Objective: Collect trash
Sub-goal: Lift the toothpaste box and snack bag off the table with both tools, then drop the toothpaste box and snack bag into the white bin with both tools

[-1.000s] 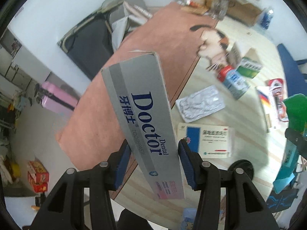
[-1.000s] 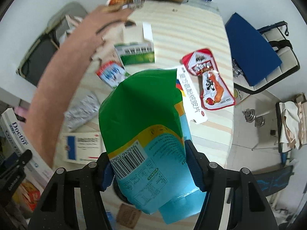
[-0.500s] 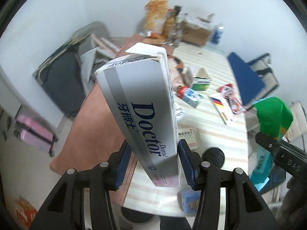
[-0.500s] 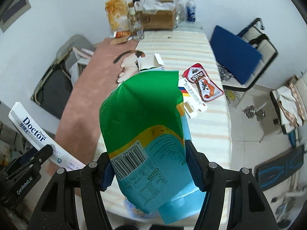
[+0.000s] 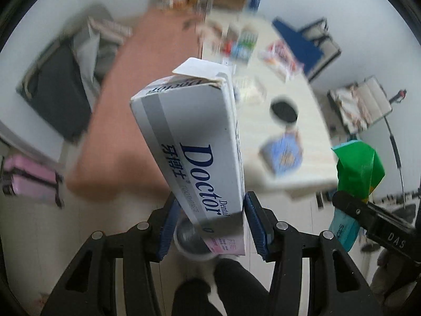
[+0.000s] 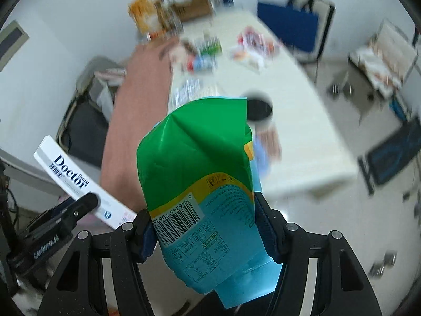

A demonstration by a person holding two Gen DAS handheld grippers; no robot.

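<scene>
Both grippers are loaded up. The left gripper (image 5: pixel 210 226) has its blue pads clamped on the lower end of a grey-and-white "Doctor" toothpaste box (image 5: pixel 200 142), which sticks up and away from the jaws, tilted a bit, with its top flap open. The right gripper (image 6: pixel 205 231) is clamped on a green and light-blue plastic pouch (image 6: pixel 202 173), barcode side facing the camera, with the crumpled green top standing up above the fingers.

Each one shows up in the other's view: the pouch at the right edge of the left camera, the toothpaste box at the lower left of the right camera.

Both sit off the near edge of the pale striped table (image 6: pixel 302 121), over the floor. Everything behind is motion-blurred, but the table has a reddish-brown cloth (image 5: pixel 147 84) along its left side, a black round thing (image 5: pixel 284 110) near the middle, and a scatter of packets and small boxes (image 6: pixel 250 47) toward the far end. There's a blue folder-like thing (image 6: pixel 286 29) past the table's right edge.
</scene>
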